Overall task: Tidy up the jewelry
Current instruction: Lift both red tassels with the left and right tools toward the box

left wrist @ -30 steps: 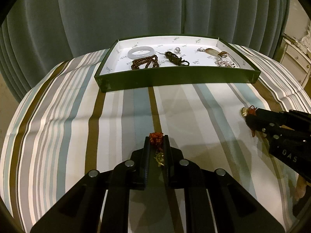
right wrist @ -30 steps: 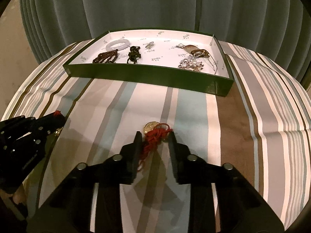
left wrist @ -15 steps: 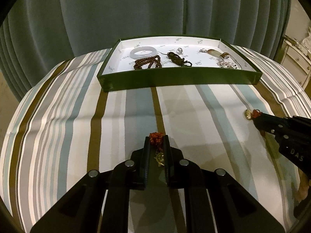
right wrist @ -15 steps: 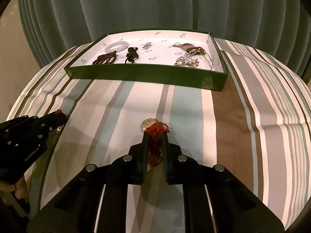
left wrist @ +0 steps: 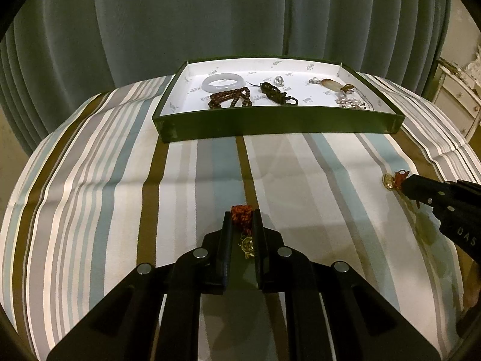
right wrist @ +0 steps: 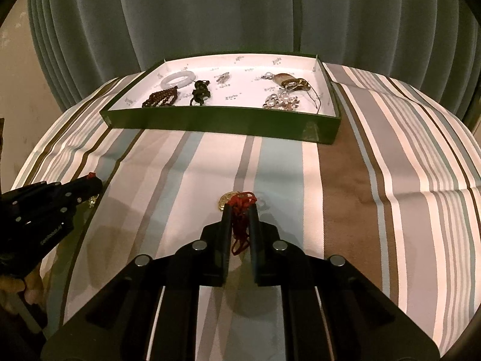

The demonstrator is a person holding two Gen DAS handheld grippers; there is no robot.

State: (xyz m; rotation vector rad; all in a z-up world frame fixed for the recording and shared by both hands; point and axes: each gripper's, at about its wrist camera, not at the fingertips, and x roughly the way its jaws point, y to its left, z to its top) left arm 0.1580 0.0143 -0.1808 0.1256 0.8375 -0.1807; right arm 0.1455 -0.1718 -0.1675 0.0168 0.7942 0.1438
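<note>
two red-corded charms (left wrist: 241, 215) (right wrist: 240, 203), one tray (left wrist: 270, 123)

A grey-green pleated curtain (left wrist: 240, 15) hangs across the whole back. The counter (left wrist: 90, 180) wears a cloth striped in white, grey, pale blue and brown. A white dresser (left wrist: 457, 102) stands at far right; a beige wall (right wrist: 18, 96) shows far left. Light is dim and warm.

- A red knotted cord with a gold charm (left wrist: 242, 221) is pinched between the left gripper's (left wrist: 243, 217) fingers.
- A second red cord with a gold coin (right wrist: 239, 207) is clamped in the right gripper (right wrist: 239, 210).
- The green tray (right wrist: 222, 120), lined white, holds a pale bangle (right wrist: 178, 78), brown beads (right wrist: 159, 98), a dark knotted piece (right wrist: 200, 91) and silver pieces (right wrist: 281, 100).
</note>
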